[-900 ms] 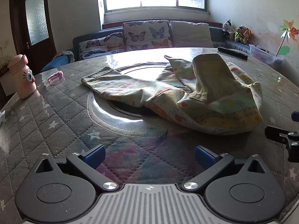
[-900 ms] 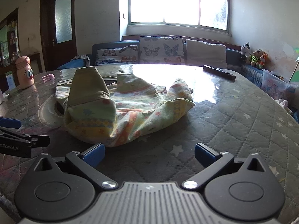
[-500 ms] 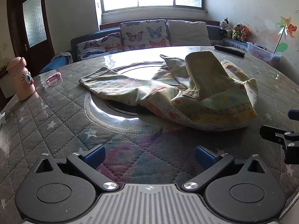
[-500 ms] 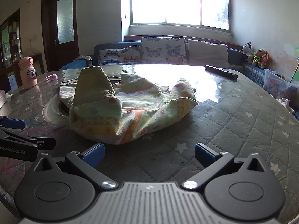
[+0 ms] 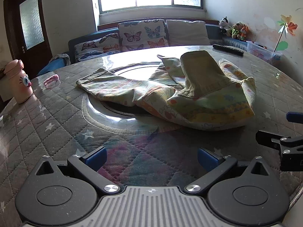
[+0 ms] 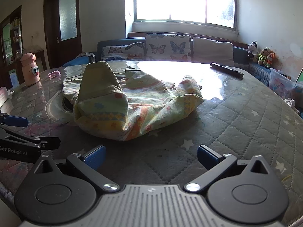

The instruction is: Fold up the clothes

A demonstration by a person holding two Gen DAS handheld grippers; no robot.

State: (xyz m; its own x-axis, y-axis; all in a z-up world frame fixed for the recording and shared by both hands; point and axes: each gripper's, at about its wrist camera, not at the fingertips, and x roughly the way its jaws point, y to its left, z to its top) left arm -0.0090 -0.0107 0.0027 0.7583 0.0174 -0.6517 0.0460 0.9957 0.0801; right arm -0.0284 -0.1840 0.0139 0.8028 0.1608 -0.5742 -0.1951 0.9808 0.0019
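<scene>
A crumpled child's garment (image 5: 189, 96) with a pastel print and a plain yellow-green ribbed part lies in a heap on the round table; it also shows in the right wrist view (image 6: 132, 102). One long printed part stretches left over the glass turntable (image 5: 106, 113). My left gripper (image 5: 151, 158) is open and empty, hovering short of the garment's near edge. My right gripper (image 6: 151, 156) is open and empty, also short of the garment. Each gripper shows at the other view's edge.
A pink cartoon bottle (image 5: 18, 81) stands at the table's left edge, with a small pink object (image 5: 51, 79) nearby. A black remote (image 5: 228, 50) lies at the far right. The table has a quilted star cover (image 6: 246, 132). A sofa with butterfly cushions (image 5: 142, 36) is behind.
Both grippers have drawn back slightly from the garment and stay open. The garment has not moved.
</scene>
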